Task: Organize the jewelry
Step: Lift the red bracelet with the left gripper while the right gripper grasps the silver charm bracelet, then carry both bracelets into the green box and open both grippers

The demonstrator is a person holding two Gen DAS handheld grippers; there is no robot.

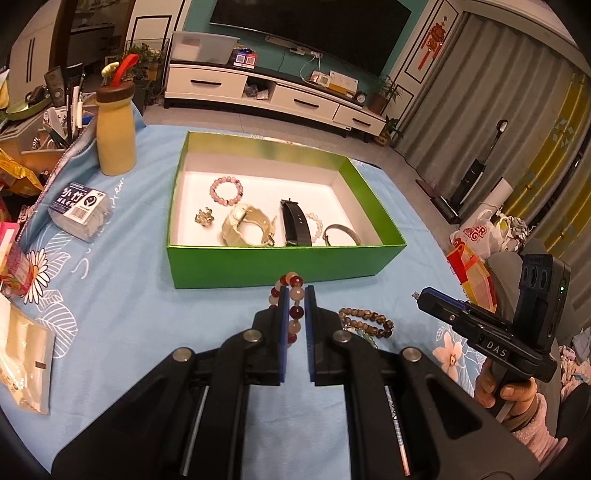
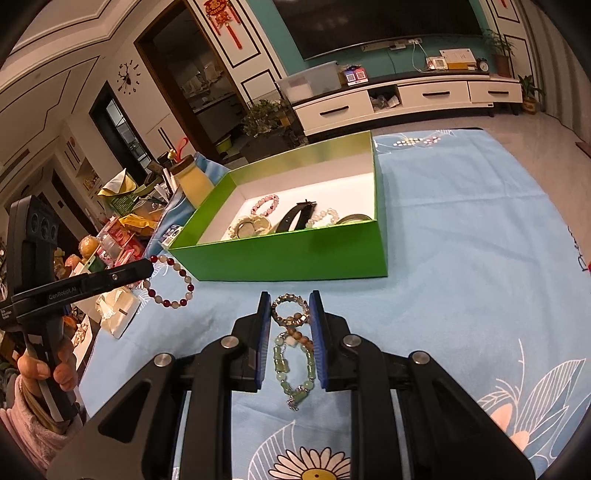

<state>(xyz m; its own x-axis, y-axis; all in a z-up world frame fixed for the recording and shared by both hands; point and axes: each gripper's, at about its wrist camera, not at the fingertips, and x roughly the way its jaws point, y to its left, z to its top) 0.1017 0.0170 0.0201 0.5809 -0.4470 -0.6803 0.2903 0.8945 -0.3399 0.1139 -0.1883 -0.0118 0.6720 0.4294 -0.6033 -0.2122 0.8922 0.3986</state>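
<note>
Several pieces already lie in the green box [image 1: 280,264]. In front of it, my left gripper [image 1: 296,295] pinches the red bead bracelet [image 1: 291,308]; my right gripper [image 2: 290,314] straddles, spread, the brown bracelet [image 2: 291,314] and the jade bracelet [image 2: 295,369] still on the cloth.

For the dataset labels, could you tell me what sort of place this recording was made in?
Most likely a home living room: a large wall television hangs above a low white media cabinet, grey curtains cover one side, and the green box sits on a floral blue cloth.
</note>
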